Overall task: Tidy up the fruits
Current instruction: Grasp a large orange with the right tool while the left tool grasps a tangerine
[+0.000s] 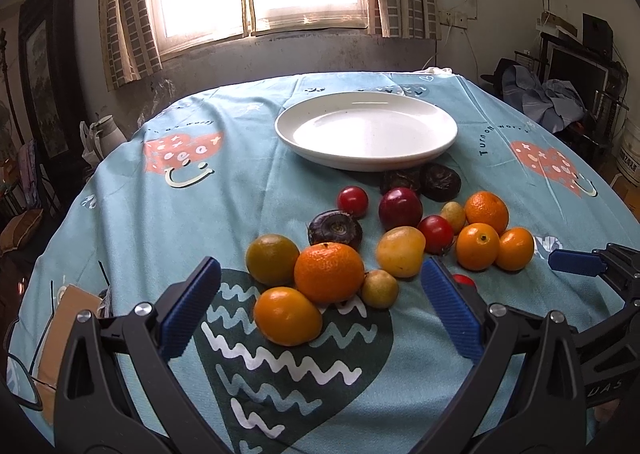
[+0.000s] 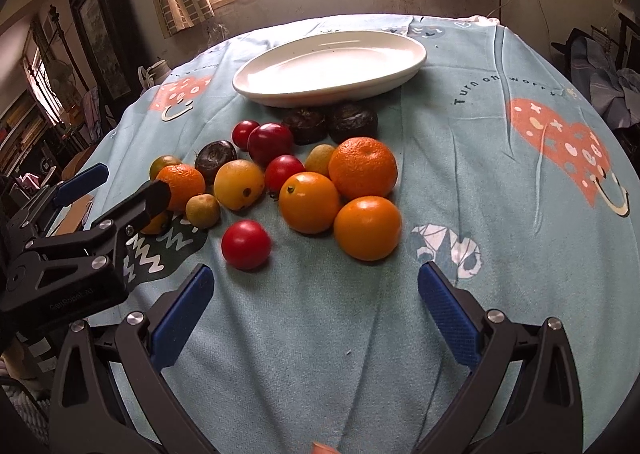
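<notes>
- Fruits (image 2: 304, 181) – loose cluster mid-frame on tablecloth (image 2: 480, 173), just below empty white plate (image 2: 328, 65).
- Left gripper (image 1: 320, 310) spread, nothing held.
- Right gripper (image 2: 316, 314) spread, likewise empty.

My left gripper (image 2: 96, 189) hides part of an orange (image 2: 158, 222); in the left view a tomato (image 1: 464, 280) peeks from behind my finger (image 1: 448, 308).

"Turn off worry" on the tablecloth (image 2: 500, 157)
</notes>
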A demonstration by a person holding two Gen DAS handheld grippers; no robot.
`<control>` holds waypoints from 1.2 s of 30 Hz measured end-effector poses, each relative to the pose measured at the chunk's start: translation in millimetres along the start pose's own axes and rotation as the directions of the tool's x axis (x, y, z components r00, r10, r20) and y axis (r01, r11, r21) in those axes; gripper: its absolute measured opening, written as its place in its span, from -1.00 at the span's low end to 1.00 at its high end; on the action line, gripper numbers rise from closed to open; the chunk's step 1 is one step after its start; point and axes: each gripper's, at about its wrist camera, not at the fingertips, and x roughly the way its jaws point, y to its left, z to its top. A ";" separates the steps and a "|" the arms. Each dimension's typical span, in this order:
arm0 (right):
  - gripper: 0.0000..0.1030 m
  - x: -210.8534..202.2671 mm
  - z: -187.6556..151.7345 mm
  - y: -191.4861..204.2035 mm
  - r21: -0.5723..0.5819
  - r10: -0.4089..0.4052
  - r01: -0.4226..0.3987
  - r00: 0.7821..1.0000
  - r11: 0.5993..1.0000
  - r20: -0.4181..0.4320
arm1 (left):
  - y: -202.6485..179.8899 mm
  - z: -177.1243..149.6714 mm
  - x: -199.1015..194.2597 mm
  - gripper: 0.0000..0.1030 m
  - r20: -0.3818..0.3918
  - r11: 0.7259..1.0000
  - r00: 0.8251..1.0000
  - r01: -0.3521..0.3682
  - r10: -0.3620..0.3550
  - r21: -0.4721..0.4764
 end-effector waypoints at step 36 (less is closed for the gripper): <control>-0.25 6.5 17.9 -36.7 0.000 0.011 -0.011 1.000 1.000 0.027 | 16.3 2.6 28.8 0.44 -0.127 0.998 0.990 0.062 -0.062 -0.006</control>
